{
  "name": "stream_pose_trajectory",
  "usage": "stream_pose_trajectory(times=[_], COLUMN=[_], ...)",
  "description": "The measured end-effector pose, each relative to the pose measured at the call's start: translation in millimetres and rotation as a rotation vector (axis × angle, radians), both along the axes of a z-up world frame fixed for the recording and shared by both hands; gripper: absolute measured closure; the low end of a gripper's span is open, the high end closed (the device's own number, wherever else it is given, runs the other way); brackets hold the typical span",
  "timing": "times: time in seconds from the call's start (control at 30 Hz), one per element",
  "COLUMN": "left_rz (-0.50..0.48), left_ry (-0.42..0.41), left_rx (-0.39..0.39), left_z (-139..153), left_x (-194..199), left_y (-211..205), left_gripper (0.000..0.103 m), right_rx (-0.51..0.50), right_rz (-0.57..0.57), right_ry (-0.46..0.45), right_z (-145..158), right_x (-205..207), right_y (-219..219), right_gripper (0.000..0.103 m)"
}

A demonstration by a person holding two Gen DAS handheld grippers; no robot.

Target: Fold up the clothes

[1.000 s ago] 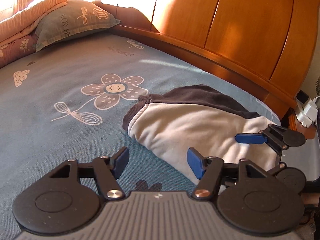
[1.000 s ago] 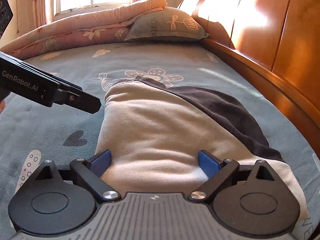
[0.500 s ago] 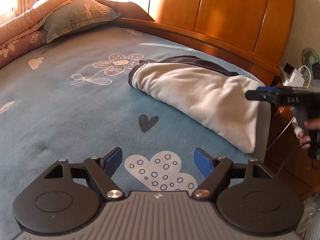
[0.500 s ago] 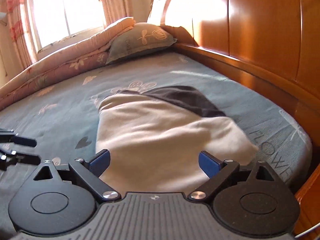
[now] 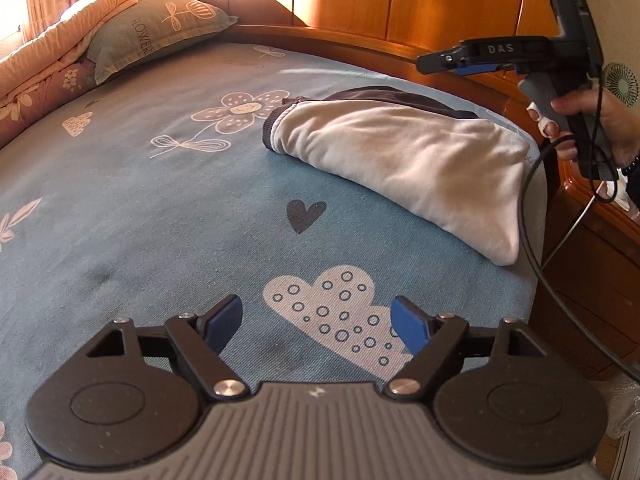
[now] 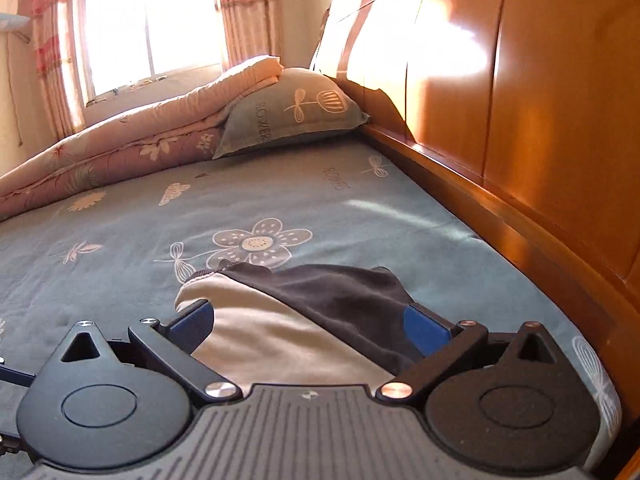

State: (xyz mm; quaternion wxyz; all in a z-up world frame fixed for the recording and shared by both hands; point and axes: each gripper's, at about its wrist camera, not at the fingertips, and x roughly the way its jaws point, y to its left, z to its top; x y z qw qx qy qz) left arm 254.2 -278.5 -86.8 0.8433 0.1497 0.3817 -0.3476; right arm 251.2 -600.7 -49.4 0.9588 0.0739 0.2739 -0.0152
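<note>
Left wrist view: your folded cream-and-dark garment lies on the blue floral bedsheet near the wooden headboard, at the bed's corner. The fold looks done, so next you need another garment, or a last tidy. Left gripper is spreading, nothing between its jaws. Right gripper is also widening, clear above the cloth. A second ago both sat close over the garment; now both are pulled back.

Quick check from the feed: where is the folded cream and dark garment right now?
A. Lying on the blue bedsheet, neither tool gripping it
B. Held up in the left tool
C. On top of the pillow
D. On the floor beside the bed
A: the folded garment lies flat on the blue bedsheet, with the left tool over bare sheet and the right tool raised above it, both opening and empty.
</note>
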Motion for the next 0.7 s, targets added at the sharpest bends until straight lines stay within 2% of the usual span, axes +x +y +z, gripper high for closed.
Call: stream_pose_trajectory(times=[0.1,0.13,0.23,0.33,0.43,0.53,0.7], left_rz=[0.033,0.045,0.074,0.100,0.120,0.140,0.135], left_ry=[0.002,0.004,0.016,0.027,0.024,0.012,-0.025], left_rx=[0.001,0.002,0.001,0.001,0.000,-0.010,-0.001], left_z=[0,0,-3,-6,-9,-10,-5], left_x=[2,2,3,5,6,7,-3], left_y=[16,21,37,51,57,62,63], left_gripper=[0.020,0.020,0.020,0.020,0.020,0.020,0.015], right_rx=[0.176,0.206,0.165,0.174,0.168,0.181,0.176], right_rz=[-0.020,-0.047,-0.110,-0.146,-0.183,-0.096,0.023], right_ry=[0.046,0.058,0.073,0.099,0.120,0.072,0.092], right_z=[-28,-40,-68,-71,-55,-36,-57], right_x=[50,62,85,100,98,76,50], right_y=[-12,-14,-19,-31,-29,-3,38], right_gripper=[0.000,0.000,0.000,0.000,0.000,0.000,0.000])
